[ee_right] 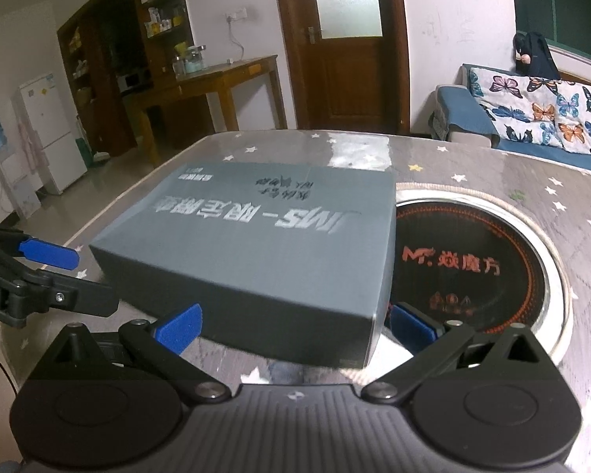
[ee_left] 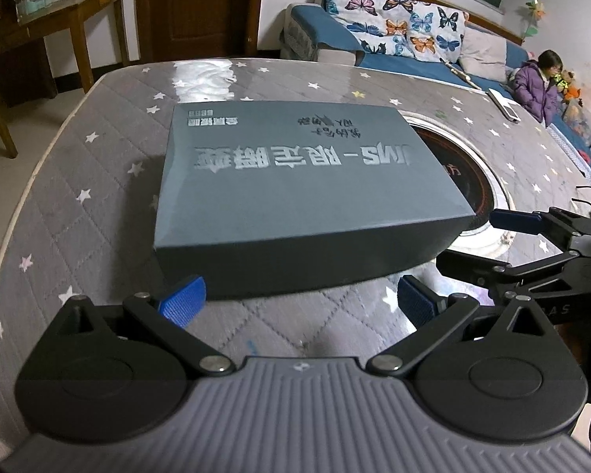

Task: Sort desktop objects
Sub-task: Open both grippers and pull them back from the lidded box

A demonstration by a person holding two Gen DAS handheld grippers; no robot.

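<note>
Box [ee_left: 295, 193] lies just ahead of each spread hand-held gripper [ee_left: 299, 303].

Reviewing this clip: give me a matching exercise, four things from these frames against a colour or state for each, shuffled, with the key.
Things:
1. box
2. left tongs
3. round burner
4. table cover

Descriptions:
A. grey quilted, with stars
B. black, with red lettering
C. dark grey, with upside-down print
D. open, with blue pads

Pairs: 1-C, 2-D, 3-B, 4-A
</note>
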